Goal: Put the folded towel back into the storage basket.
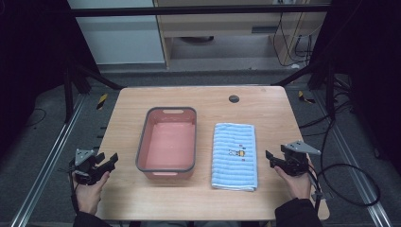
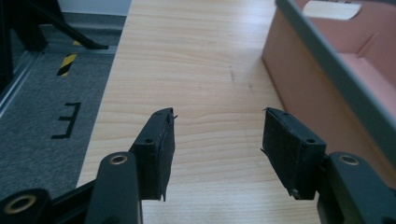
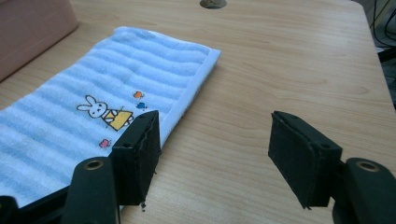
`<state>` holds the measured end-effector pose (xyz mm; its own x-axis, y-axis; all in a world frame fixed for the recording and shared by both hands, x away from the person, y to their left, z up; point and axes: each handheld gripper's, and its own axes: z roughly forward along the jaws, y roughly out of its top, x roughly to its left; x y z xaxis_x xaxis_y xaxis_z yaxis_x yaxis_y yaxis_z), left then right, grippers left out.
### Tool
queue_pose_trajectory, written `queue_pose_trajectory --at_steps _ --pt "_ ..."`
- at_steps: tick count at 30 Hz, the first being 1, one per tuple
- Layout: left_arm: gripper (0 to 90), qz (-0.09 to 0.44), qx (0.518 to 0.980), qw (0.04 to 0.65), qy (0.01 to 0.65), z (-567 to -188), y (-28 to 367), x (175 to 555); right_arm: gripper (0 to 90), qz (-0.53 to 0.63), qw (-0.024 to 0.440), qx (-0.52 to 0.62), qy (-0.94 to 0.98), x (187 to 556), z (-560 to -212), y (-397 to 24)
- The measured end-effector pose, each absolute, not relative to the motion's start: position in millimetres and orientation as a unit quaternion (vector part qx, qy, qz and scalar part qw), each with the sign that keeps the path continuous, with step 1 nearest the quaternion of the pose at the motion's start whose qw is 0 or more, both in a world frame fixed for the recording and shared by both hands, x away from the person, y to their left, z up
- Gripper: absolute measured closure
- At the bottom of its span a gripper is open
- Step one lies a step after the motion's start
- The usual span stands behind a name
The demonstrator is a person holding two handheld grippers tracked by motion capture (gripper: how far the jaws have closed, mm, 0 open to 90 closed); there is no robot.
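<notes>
**Two open grippers waiting at the near corners, towel and basin lying between them**

A person is standing at the near edge of the wooden table [image 1: 208, 97], holding a gripper in each hand. The left gripper [image 1: 109, 161] is hovering at the table's left edge, close to the near left corner, its jaws pointing toward the pink basin [image 1: 168, 142]. In the left gripper view [image 2: 217, 140] those jaws are standing wide apart with bare wood between them, gripping nothing; the basin's side wall [image 2: 322, 93] is sitting just beyond the right-hand jaw.

The right gripper [image 1: 270, 160] is hanging near the right edge, toward the near right corner, pointing at the folded blue striped towel [image 1: 234, 156]. In the right gripper view [image 3: 215, 149] its jaws are also standing well open and holding nothing. One jaw is showing in front of the towel's [image 3: 93, 112] hemmed edge; whether it is touching the cloth I cannot tell.

The towel is lying flat in the right half of the table, nearer the near edge than the far one, its small rabbit print [image 3: 100, 110] facing up. The basin is sitting just beside it to the left, close but apart. A round cable hole [image 1: 233, 99] is sitting by the far edge.
</notes>
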<state>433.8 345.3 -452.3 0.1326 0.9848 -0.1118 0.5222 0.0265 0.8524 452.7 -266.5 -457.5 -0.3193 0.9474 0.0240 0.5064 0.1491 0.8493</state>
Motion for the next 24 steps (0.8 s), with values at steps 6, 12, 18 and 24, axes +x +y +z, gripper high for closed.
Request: queue_pose_trajectory --at_steps 6,12,18,24 --pt "41.7 0.294 0.636 0.415 0.581 -443 341 429 32.9 0.411 0.277 0.521 0.695 450 -449 -270" --pt "41.3 0.304 0.635 0.432 0.563 -429 334 421 32.4 0.418 0.275 0.521 0.692 449 -444 -270" --pt "41.4 0.299 0.637 0.445 0.554 -421 329 417 33.9 0.431 0.281 0.517 0.684 447 -436 -269" --pt "41.1 0.296 0.641 0.451 0.547 -415 322 418 36.8 0.433 0.285 0.513 0.684 447 -431 -268"
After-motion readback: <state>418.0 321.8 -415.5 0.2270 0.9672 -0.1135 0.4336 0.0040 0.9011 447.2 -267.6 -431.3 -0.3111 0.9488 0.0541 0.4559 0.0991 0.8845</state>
